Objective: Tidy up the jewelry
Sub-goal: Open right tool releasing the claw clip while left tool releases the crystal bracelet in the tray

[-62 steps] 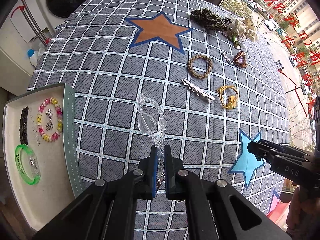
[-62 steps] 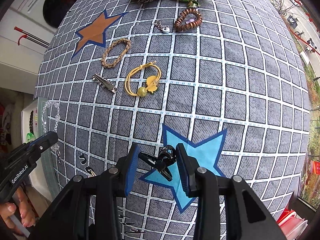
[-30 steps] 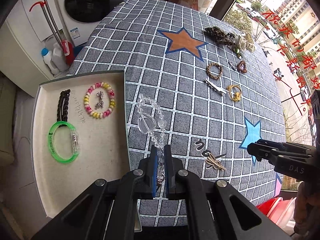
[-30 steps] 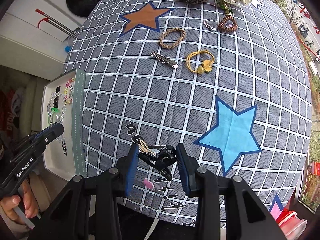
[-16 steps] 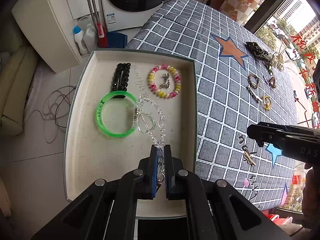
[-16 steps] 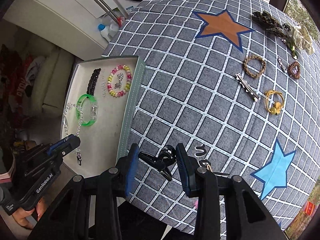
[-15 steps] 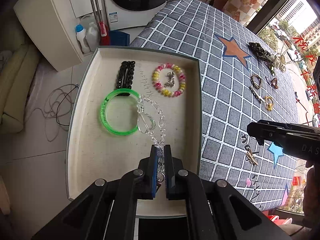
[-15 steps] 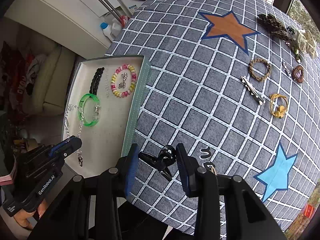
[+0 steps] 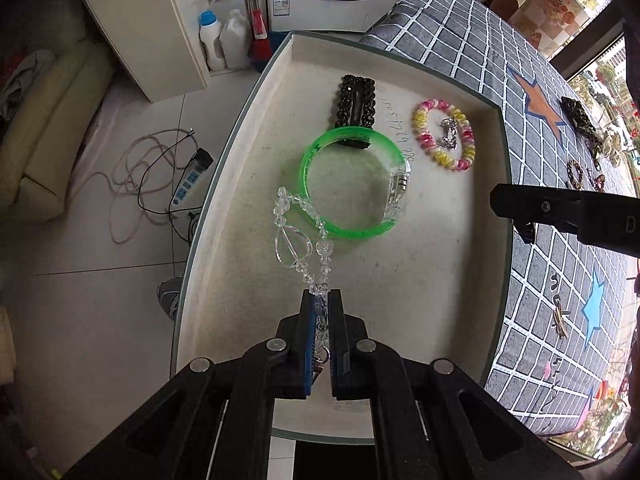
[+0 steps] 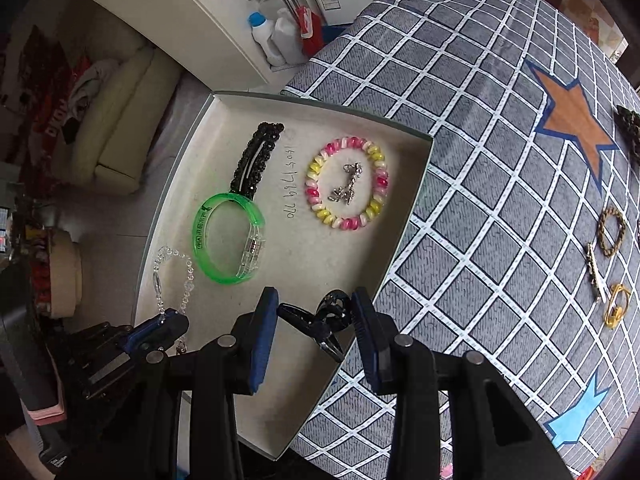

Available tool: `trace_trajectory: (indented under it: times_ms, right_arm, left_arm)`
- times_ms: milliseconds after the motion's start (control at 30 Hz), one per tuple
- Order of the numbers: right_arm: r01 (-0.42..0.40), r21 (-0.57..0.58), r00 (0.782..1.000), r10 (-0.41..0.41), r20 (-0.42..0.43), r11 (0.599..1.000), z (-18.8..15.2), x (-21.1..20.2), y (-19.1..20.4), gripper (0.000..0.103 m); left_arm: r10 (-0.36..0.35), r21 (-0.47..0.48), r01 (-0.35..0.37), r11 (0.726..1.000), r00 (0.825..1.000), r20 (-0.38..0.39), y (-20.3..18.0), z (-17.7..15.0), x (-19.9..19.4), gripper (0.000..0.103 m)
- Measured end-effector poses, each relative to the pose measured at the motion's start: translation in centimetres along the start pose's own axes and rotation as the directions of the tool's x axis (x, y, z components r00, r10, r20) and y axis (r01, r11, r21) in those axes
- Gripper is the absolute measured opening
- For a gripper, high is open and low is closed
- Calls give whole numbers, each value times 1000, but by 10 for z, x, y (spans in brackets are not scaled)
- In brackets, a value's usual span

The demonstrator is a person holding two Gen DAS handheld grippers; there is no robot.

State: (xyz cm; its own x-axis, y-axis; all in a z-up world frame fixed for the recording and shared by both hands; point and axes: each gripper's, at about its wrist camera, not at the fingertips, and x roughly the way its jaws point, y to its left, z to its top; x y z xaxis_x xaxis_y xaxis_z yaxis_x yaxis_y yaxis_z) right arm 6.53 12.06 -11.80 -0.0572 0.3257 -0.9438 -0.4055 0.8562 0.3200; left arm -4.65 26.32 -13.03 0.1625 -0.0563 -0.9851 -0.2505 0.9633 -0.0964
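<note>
A: Laundry corner, tiled floor; shallow beige tray [image 9: 460,280] beside a grid-patterned tablecloth [image 10: 500,160].

B: Left gripper [image 9: 320,308] pinching a clear bead bracelet [image 9: 294,240] above the tray, loop dangling over a green bangle [image 9: 352,184]. Right gripper [image 10: 316,324] clamped on a black hair clip [image 10: 320,326].

A: Risks?

B: Likely snagging or tangling on the bangle at release. Black beaded barrette [image 9: 356,100] and pink-yellow bracelet [image 9: 444,136] crowding the far end.

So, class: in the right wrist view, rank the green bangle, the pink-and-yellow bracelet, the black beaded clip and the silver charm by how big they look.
1-2. Green bangle and pink-and-yellow bracelet: too alike to rank.
3. Black beaded clip.
4. Silver charm.
</note>
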Motion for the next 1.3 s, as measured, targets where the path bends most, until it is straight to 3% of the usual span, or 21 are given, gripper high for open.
trace_trajectory:
  times_ms: [433,933,1133,1200,1300]
  right_arm:
    - [51,7,998,-51,-32,999,23,38,-2,41]
    - [79,-5,996,-79,-33,997,28,57,13,43]
    - [24,35,999,-23,-27,999,31,47,5,55]
    - [1,48,1000,0,-11,999,32,39,3,64]
    - [-16,51,1000,15,17,999,31,27,1,66]
  left_arm:
    - [46,12,-46,999,999,-16,3,5,25,12]
    - [131,99,-129,987,991,-6,-11,4,25,12]
    - [145,115,-142,983,989,-18,-18,4,21,13]
    - [156,125,-153,980,988,-17,-20,3,20,13]
    - [165,134,-161,978,986,-18,-25,4,20,13]
